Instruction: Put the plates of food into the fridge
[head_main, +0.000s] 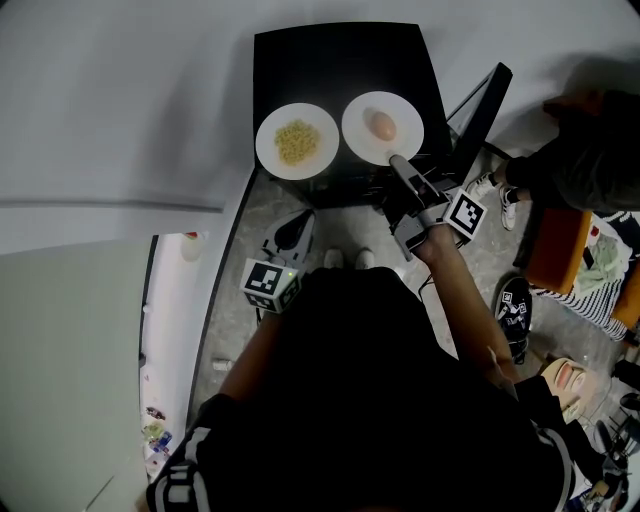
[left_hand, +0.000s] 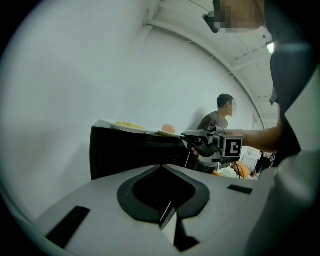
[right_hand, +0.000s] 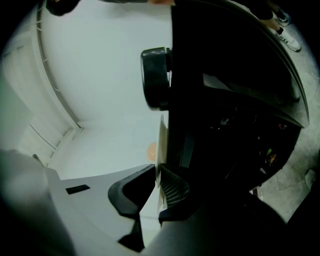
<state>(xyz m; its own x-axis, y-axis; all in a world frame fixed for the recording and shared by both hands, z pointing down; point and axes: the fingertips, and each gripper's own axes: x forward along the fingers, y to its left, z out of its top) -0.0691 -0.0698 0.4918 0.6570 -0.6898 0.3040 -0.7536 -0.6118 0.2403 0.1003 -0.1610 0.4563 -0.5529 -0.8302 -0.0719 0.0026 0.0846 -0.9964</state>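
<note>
Two white plates stand side by side on the black counter (head_main: 340, 60), along its near edge.

Of these, the right-hand plate (head_main: 362, 138) carries one rounded pinkish item (head_main: 381, 125), whose kind cannot be determined. Its near rim is clamped in the right tongs (head_main: 396, 160). The jaws stand nearly together, with the rim edge-on between the pads.

The left-hand plate (head_main: 270, 152) carries yellow strands (head_main: 298, 141) and sits at the counter's near left corner, just beside its neighbour. Contact between the two rims cannot be confirmed.

The left tongs (head_main: 297, 228) hang off the counter's near edge, above the floor (head_main: 240, 270), with the jaws closed together on nothing.

The counter's front is too dark to read. A tall white panel (head_main: 70, 350) at the left is cut off by the frame, and its nature is unclear. The person's dark torso (head_main: 380, 400) hides the floor beneath.
</note>
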